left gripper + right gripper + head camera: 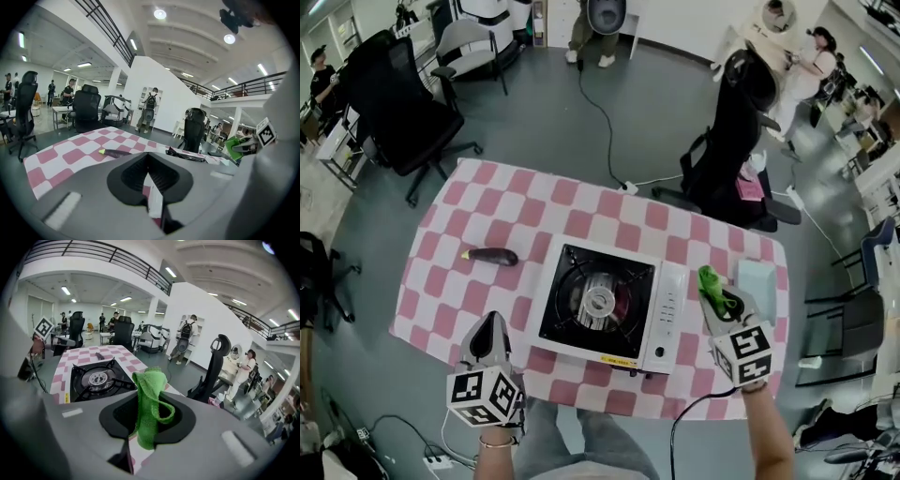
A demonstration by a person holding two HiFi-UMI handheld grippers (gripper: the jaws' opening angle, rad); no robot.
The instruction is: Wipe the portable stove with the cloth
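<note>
The portable stove (598,302) lies crosswise on the pink-checked table (487,202), knob end toward the right gripper (719,302), which clamps the green cloth (711,281) just beside it; the left gripper (490,326), closed on nothing, hangs near its other end, office chairs (394,103) beyond.

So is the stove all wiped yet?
Not yet. Done: the green cloth is picked up, pinched in the fingers of the right gripper. Right now it hangs beside the portable stove, not touching it. The left gripper holds nothing. All the wiping is left to do.
</note>
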